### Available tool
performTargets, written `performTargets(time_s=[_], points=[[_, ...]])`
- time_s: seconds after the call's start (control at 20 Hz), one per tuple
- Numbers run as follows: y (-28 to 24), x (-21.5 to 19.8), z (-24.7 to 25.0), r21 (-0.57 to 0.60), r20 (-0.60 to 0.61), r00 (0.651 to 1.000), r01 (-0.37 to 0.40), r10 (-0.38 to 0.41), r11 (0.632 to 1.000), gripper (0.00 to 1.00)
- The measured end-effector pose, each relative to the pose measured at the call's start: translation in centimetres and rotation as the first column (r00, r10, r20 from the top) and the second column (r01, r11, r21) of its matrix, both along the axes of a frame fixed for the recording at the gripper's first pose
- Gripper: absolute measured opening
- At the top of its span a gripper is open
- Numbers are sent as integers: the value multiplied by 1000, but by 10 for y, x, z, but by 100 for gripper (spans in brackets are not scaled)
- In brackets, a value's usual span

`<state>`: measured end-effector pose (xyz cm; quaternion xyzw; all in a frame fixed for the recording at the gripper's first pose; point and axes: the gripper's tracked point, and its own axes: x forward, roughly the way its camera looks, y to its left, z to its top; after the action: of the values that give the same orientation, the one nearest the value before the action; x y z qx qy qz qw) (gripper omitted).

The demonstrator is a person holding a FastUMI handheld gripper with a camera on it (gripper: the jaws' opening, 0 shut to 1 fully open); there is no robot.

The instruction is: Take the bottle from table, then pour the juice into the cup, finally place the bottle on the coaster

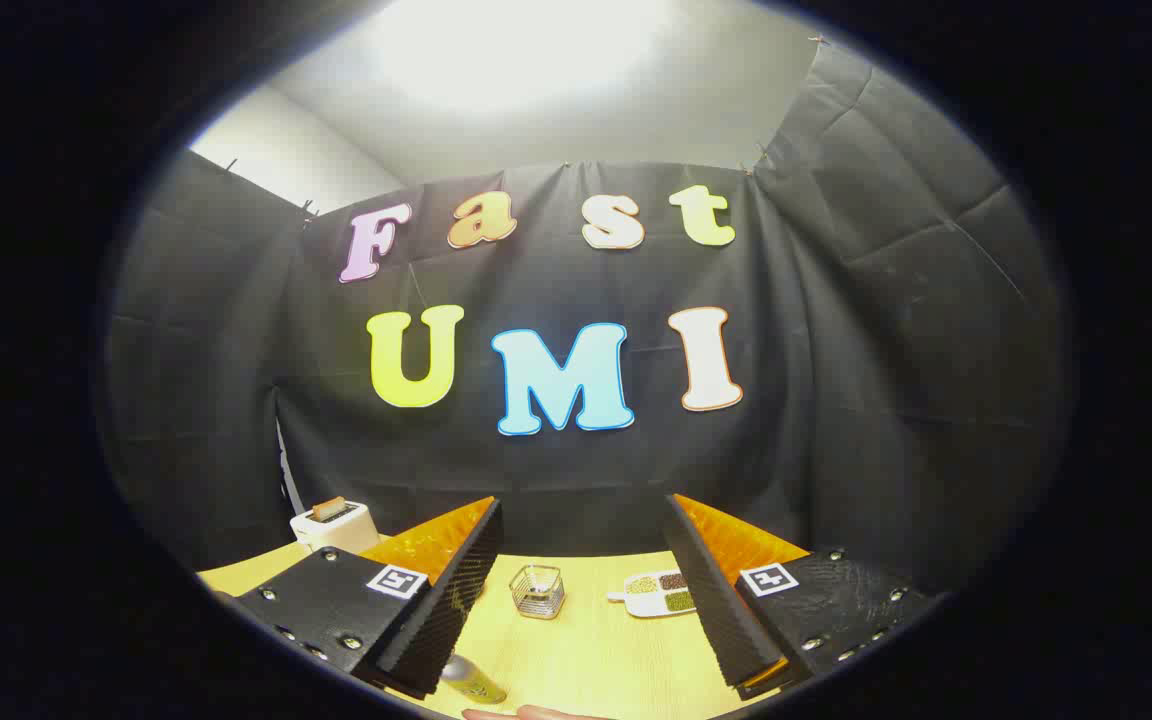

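Looking down past the fingers, I see the bottle [471, 680] low and just inside my left finger, its cap end showing, seemingly tilted. My gripper [576, 600] is spread wide and holds nothing. Beyond the fingers, between them, a small clear square cup [537, 590] stands on the yellow table [586, 650]. Just right of it lies a white tray [658, 594] with three patches of grain-like filling, probably the coaster. Farther left, behind my left finger, sits a white toaster [334, 524] with a slice in it. A fingertip [536, 713] shows beside the bottle.

My worry: the bottle sits off-centre, so closing now could clip it and knock it over. I can read no label on it; the fingers carry square coded markers.
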<state>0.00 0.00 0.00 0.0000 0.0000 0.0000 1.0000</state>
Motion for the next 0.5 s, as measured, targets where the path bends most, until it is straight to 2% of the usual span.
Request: performTargets(time_s=[0.5], points=[[7,3,-12,-41,-1,1000,-11,11,999,98]])
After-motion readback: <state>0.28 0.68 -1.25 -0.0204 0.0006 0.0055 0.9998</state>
